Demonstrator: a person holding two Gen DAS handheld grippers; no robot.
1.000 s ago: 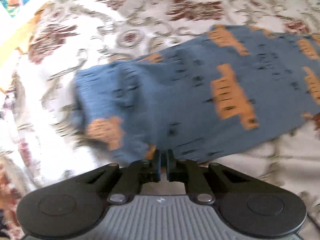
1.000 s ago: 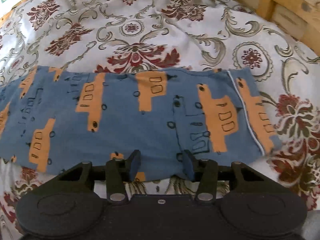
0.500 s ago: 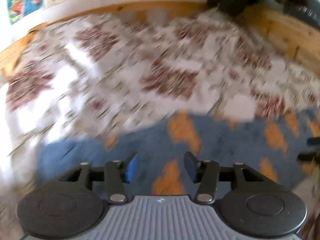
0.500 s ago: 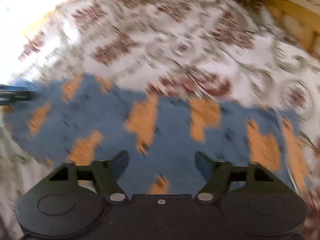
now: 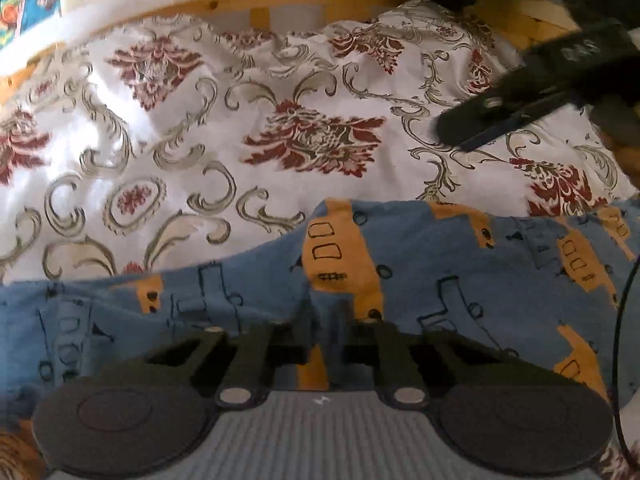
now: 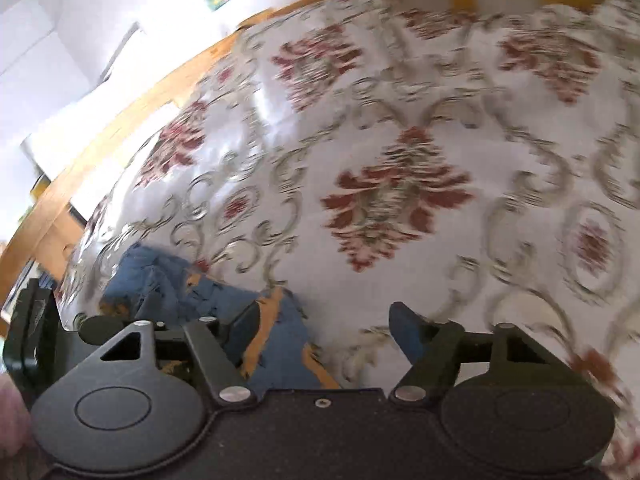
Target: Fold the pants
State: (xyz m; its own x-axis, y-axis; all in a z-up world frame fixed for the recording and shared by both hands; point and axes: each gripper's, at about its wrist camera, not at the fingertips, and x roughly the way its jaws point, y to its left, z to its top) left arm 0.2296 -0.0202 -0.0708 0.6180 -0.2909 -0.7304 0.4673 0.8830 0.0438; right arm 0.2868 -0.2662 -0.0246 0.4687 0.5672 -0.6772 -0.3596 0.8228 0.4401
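The blue pants (image 5: pixel 440 272), printed with orange buses, lie flat across the floral bedspread (image 5: pixel 200 140). My left gripper (image 5: pixel 326 332) sits at their near edge, its jaws drawn close on a raised ridge of the cloth. My right gripper (image 5: pixel 460 132) hovers above the bedspread beyond the pants, seen from the side. In the blurred right wrist view the right gripper (image 6: pixel 324 328) is open over the bedspread with nothing pinched. A bunched end of the pants (image 6: pixel 192 292) lies by its left finger.
A wooden bed frame (image 5: pixel 280 0) runs along the far side, and also along the left (image 6: pixel 132 120). Colourful posters (image 5: pixel 36 4) hang on the white wall behind. A thin black cable (image 5: pixel 618 340) hangs at the right. Part of a hand (image 6: pixel 8 420) shows at the lower left.
My left gripper was shut a second ago, opened, and has now narrowed onto the pants' near edge. The right gripper stayed open, lifted off the pants and swung away.
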